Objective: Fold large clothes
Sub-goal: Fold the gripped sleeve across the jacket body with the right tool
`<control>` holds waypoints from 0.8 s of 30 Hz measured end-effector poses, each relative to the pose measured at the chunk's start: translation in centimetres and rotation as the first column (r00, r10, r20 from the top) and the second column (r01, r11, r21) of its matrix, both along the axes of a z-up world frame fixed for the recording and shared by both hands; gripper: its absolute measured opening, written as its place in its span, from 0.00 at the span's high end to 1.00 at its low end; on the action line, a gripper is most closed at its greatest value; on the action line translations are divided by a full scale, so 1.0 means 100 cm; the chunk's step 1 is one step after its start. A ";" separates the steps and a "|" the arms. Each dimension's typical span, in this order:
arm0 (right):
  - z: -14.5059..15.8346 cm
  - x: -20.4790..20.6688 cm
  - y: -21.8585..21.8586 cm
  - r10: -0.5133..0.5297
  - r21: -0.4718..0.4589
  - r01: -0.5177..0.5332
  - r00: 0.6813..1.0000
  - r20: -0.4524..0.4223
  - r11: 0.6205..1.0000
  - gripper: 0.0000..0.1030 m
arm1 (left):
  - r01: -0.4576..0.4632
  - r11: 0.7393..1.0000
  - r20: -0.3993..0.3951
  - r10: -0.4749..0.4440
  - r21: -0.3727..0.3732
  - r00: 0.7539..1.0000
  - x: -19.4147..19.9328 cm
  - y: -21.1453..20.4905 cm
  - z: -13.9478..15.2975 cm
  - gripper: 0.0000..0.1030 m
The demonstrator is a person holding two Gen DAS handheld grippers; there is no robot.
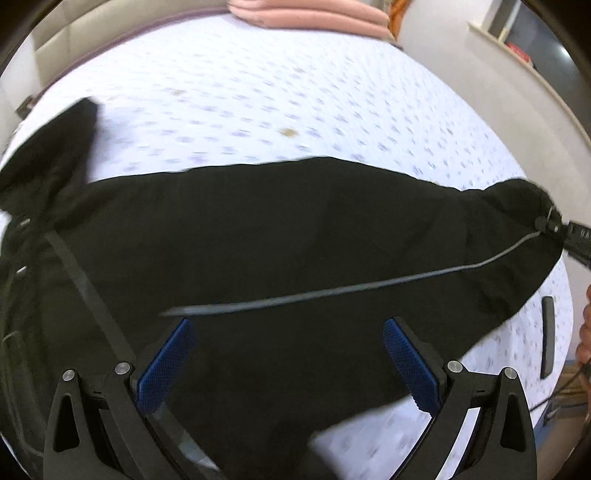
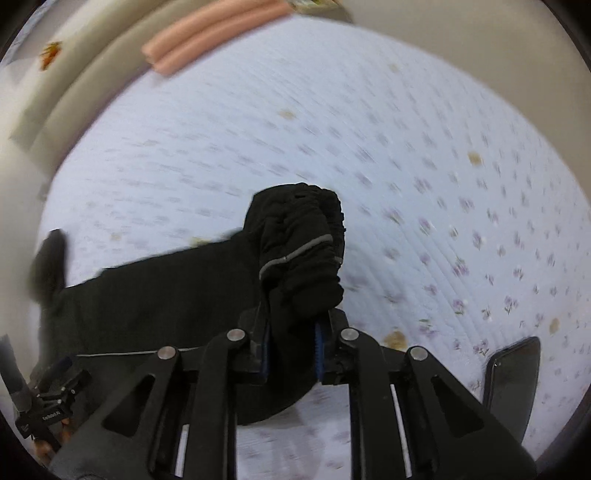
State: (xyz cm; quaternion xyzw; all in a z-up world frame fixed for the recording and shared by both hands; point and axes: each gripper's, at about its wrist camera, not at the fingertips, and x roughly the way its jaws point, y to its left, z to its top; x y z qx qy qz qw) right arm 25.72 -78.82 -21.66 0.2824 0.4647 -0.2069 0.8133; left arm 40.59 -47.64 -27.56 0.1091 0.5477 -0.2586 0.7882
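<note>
A large black garment (image 1: 266,236) with a thin grey stripe lies stretched across the flowered bedsheet (image 1: 258,96). My left gripper (image 1: 288,325) is open just above the garment's near part, its blue pads (image 1: 410,365) apart with nothing between them. My right gripper (image 2: 291,325) is shut on a bunched, elastic end of the black garment (image 2: 299,251) and holds it above the sheet (image 2: 406,184). In the left wrist view the right gripper (image 1: 554,221) shows at the far right, at the garment's stretched end.
Pink rolled bedding (image 1: 306,14) lies at the head of the bed, also in the right wrist view (image 2: 207,33). A dark phone (image 2: 513,384) lies on the sheet at the right, seen too in the left wrist view (image 1: 547,336). Walls border the bed.
</note>
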 end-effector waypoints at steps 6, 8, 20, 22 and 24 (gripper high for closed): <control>0.065 0.027 0.086 0.126 -0.087 -0.119 0.989 0.083 0.989 0.87 | -0.115 0.993 0.039 0.115 -0.005 0.993 -0.007 0.102 0.034 0.01; 0.083 0.035 0.119 0.169 -0.100 -0.158 0.979 0.113 0.982 0.87 | -0.163 0.987 0.044 0.163 -0.010 0.986 -0.008 0.142 0.045 0.01; 0.112 0.116 0.358 0.473 -0.145 -0.455 0.870 0.140 0.879 0.87 | -0.381 0.924 0.035 0.382 -0.024 0.923 0.006 0.370 0.069 0.01; 0.103 0.132 0.396 0.515 -0.130 -0.501 0.847 0.128 0.856 0.87 | -0.420 0.907 0.020 0.421 -0.021 0.907 0.011 0.398 0.063 0.01; 0.095 0.143 0.426 0.554 -0.126 -0.541 0.824 0.119 0.832 0.87 | -0.447 0.894 0.008 0.448 -0.019 0.894 0.016 0.423 0.057 0.01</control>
